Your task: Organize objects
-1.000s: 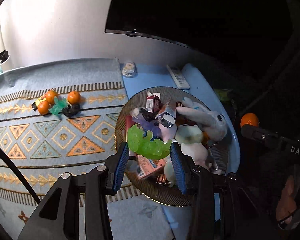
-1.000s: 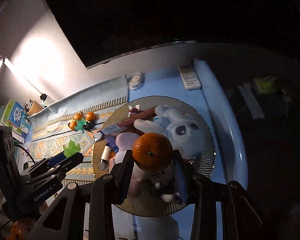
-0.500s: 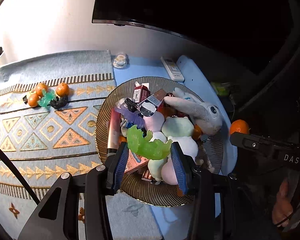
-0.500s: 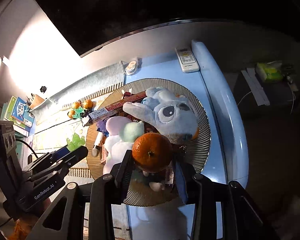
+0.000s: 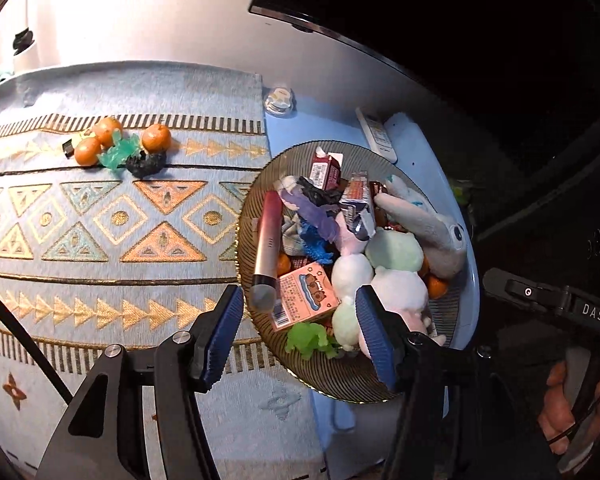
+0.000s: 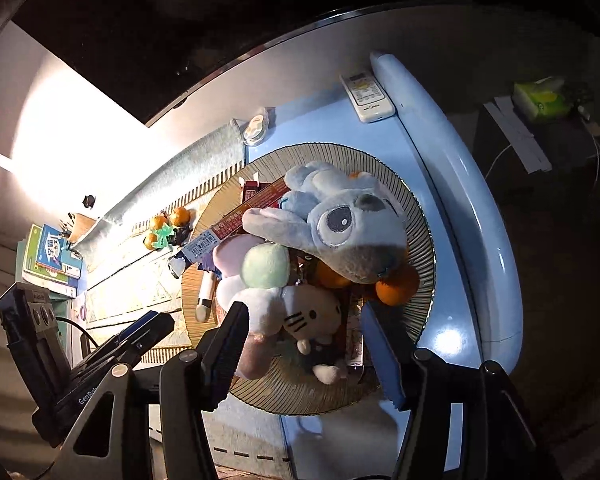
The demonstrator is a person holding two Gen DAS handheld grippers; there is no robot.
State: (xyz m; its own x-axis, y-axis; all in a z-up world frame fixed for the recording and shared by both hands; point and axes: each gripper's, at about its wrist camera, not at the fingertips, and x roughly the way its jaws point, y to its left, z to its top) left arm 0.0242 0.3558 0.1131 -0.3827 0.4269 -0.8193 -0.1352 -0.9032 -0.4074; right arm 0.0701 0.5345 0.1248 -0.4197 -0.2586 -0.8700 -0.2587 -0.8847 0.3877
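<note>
- Left wrist view: the left gripper (image 5: 298,334) is seen with its jaws apart and nothing between them, whereas half a second ago a green toy was clamped there.
- The green toy (image 5: 310,339) is now found lying on the near part of the ribbed plate (image 5: 342,386), just beside a small pink carton (image 5: 306,294) and a pale plush (image 5: 346,326).
- In the right wrist view, the right gripper (image 6: 308,350) is likewise shown with jaws spread and empty; the mandarin held half a second ago has been released.
- A mandarin (image 6: 398,286) is seen on the plate, tucked against the underside of the grey-blue plush (image 6: 340,228); it is judged, not known, to be the one just dropped, since other orange fruit lies beside it.
- Both releases are judged to mean that two more objects have been gathered onto the plate, and that both grippers are free for another pick.
- Away from the plate, on the patterned cloth (image 5: 100,232) covering the desk, three mandarins (image 5: 156,138), a teal toy (image 5: 116,152) and a dark toy (image 5: 144,164) are left in a cluster; these are judged to be what remains to be collected.
- The plate is heaped high, so a risk of items rolling off its rim is judged to exist if more are added.
- A remote control (image 6: 366,94) lies beyond the plate on the blue surface, untouched.
</note>
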